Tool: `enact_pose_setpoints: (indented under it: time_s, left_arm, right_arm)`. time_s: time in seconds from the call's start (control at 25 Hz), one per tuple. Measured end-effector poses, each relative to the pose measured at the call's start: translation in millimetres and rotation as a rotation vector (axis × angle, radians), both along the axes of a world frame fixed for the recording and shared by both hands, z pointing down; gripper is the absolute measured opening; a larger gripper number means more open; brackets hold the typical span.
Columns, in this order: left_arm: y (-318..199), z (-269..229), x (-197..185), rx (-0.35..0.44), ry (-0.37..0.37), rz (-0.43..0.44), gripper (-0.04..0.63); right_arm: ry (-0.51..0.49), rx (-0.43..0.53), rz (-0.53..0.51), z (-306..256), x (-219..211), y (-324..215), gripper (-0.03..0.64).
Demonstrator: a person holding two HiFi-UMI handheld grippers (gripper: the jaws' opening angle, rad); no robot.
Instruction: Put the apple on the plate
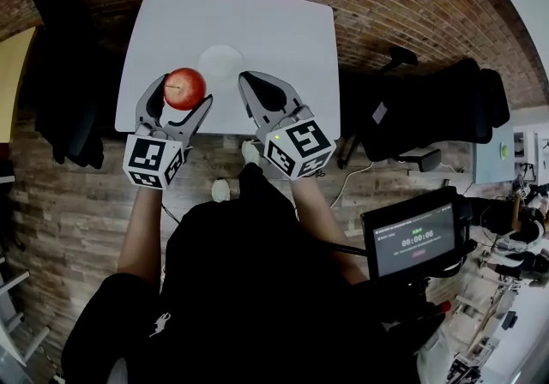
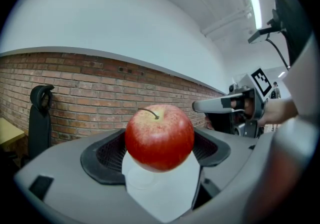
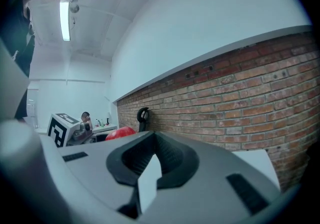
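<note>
Holding the apple [image 2: 159, 138] in the left gripper [image 1: 184, 91], jaws wide and pressed against its sides.
It's over the near part of the white counter [image 1: 283, 31], plate [image 1: 221, 61] close by, a bit further in. Right gripper [image 1: 247, 79] alongside, jaws pinched together, empty.

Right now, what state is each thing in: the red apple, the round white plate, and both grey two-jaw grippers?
Red apple: clamped in the left gripper, stem up, not yet on the plate.
Round white plate: empty, flat on the white table.
Left gripper: shut on the red apple.
Right gripper: shut, empty.
</note>
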State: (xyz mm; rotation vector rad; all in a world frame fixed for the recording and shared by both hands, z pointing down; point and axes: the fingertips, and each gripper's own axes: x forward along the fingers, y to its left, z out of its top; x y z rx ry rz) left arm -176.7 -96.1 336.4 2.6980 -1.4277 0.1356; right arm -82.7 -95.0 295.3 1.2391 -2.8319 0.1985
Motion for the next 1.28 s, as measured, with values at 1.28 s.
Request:
enact_pose_setpoints:
  time_s: [1.28]
  left_arm:
    - [-125.2,56.6,72.0,-0.108,-0.007,-0.065,0.405]
  right_arm:
    - [0.023,-0.121,-0.134,61.6,61.7,-136.9,0.003]
